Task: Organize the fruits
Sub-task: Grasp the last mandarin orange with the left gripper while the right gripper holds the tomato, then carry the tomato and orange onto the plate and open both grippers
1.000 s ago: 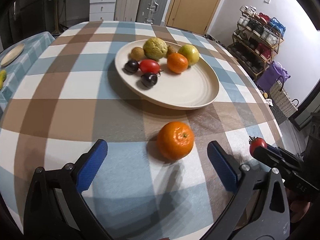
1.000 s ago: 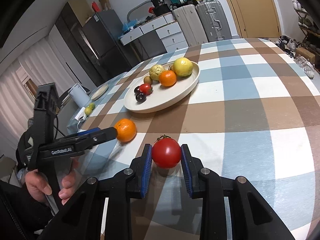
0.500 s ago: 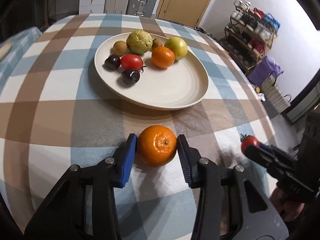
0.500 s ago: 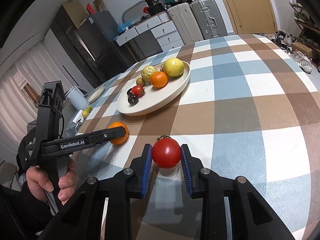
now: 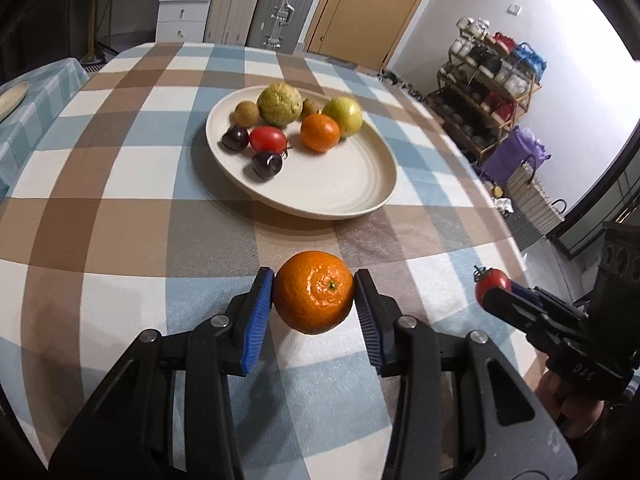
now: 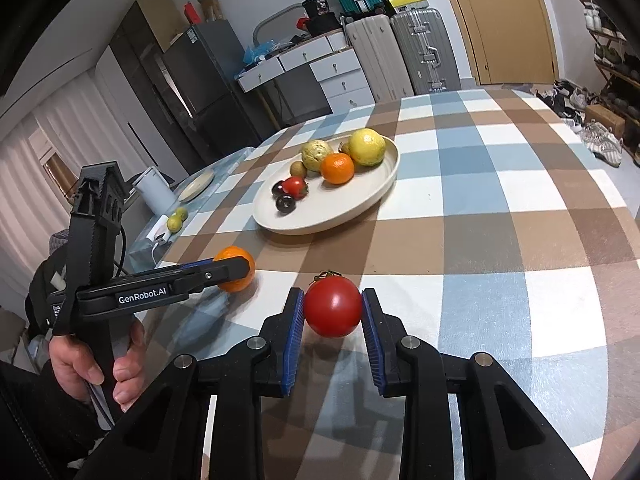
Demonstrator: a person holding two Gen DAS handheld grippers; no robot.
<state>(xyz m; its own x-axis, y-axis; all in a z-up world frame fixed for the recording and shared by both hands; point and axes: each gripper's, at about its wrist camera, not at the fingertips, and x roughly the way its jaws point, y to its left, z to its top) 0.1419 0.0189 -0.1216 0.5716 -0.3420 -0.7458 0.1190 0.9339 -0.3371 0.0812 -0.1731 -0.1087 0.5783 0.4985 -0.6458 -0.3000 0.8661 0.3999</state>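
Tangerine (image 5: 314,292) underside hidden, left gripper (image 5: 314,306) clamping

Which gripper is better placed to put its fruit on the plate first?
Probably left: the left gripper holds the orange straight before the plate; the right gripper, with the tomato, is off to the side.

Your left gripper's (image 6: 236,270) near finger hides part of the orange (image 6: 235,274) in the right wrist view, your right gripper (image 5: 490,286) covers the tomato's (image 5: 491,280) lower half in the left view, small brown fruit (image 5: 310,107) mostly hidden behind plate neighbours.
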